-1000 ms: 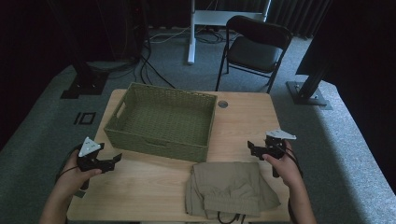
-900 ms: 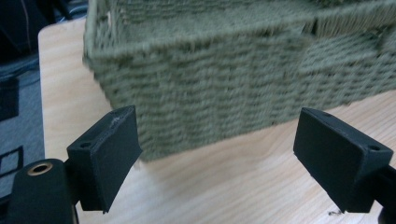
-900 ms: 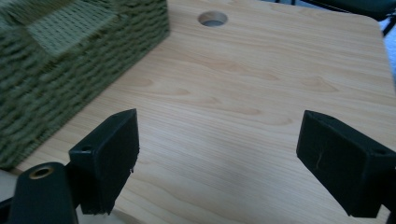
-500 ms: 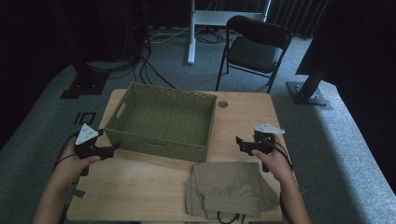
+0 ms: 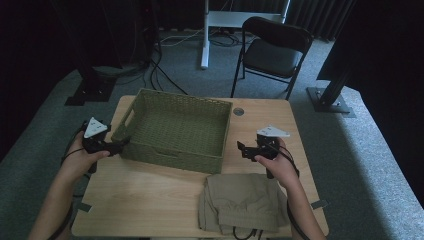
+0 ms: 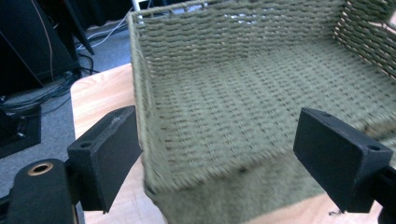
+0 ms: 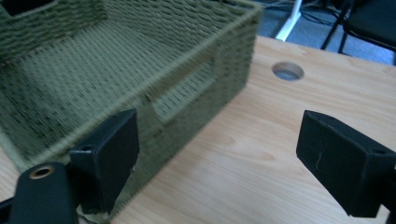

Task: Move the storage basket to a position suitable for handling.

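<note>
- A folded khaki garment [image 5: 243, 202] lay at the near edge of the wooden table [image 5: 140, 195], towards its right side, with a dark cord under its front edge.
- Just beyond the garment, the right gripper [image 5: 246, 149] was held above the table, jaws spread wide with nothing between them, pointing at the right wall of the basket [image 5: 175, 127].
- In the right gripper view, that wall's handle slot sat near the left jaw, not touching it.
- The left gripper [image 5: 120, 146] sat at the basket's near left corner, jaws released; in the left gripper view the corner lay between them.
- The green woven basket stood mid-table, nothing inside.
- Beyond it were a cable hole [image 5: 238, 111] and a black folding chair [image 5: 272, 50].
</note>
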{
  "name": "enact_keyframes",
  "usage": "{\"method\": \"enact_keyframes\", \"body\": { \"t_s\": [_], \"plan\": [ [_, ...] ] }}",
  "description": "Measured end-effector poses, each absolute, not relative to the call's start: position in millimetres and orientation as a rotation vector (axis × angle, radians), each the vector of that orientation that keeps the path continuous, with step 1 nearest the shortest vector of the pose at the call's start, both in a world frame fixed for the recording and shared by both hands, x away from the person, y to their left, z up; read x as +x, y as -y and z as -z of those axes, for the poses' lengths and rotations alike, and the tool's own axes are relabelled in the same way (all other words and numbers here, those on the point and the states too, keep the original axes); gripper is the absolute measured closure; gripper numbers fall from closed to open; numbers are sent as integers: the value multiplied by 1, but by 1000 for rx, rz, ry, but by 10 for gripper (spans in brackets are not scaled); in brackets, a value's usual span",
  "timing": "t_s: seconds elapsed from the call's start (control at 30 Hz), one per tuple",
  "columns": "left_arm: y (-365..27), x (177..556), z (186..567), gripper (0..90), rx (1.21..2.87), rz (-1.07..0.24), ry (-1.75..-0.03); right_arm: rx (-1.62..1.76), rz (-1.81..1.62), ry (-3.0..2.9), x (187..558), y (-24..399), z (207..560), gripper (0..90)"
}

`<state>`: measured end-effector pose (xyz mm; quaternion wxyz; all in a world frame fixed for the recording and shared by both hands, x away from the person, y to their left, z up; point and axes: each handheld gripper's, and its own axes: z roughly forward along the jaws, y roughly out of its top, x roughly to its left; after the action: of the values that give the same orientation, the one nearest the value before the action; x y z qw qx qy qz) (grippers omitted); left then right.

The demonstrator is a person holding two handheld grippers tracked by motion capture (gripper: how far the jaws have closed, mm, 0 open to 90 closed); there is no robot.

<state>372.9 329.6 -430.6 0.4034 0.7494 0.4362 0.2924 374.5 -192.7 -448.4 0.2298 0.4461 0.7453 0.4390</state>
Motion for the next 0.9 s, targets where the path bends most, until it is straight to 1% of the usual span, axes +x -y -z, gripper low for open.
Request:
{"method": "enact_keyframes", "body": {
  "t_s": [0.07,0.13,0.33,0.37,0.5,0.57,0.6,0.67,0.7,0.8,0.83,0.9],
  "plan": [
    [-331,377,430,155,1914,-787,-1096,1203,-1201,-2052,375,187,447,133],
    [-334,382,430,155,1932,-800,-1099,1204,-1211,-2053,375,182,445,133],
    [-338,394,432,158,1897,-752,-1097,1196,-1251,-2043,376,164,441,147],
    [-341,398,435,158,1878,-726,-1119,1199,-1253,-2043,376,160,441,149],
    [-346,403,438,159,1845,-734,-1151,1212,-1268,-2053,377,152,442,150],
    [-349,406,443,180,1811,-747,-1173,1219,-1271,-2067,378,142,446,163],
    [-350,407,445,217,1801,-759,-1174,1219,-1266,-2071,378,139,447,172],
    [-350,408,449,234,1783,-739,-1191,1222,-1253,-2067,378,133,450,175],
    [-350,409,452,236,1783,-725,-1209,1220,-1251,-2074,377,130,452,191],
    [-349,412,461,262,1810,-699,-1241,1225,-1232,-2085,377,124,458,194],
    [-349,413,463,298,1820,-685,-1248,1229,-1229,-2093,377,121,461,194],
    [-348,414,465,326,1823,-692,-1265,1235,-1223,-2096,376,121,462,195]
  ]
}}
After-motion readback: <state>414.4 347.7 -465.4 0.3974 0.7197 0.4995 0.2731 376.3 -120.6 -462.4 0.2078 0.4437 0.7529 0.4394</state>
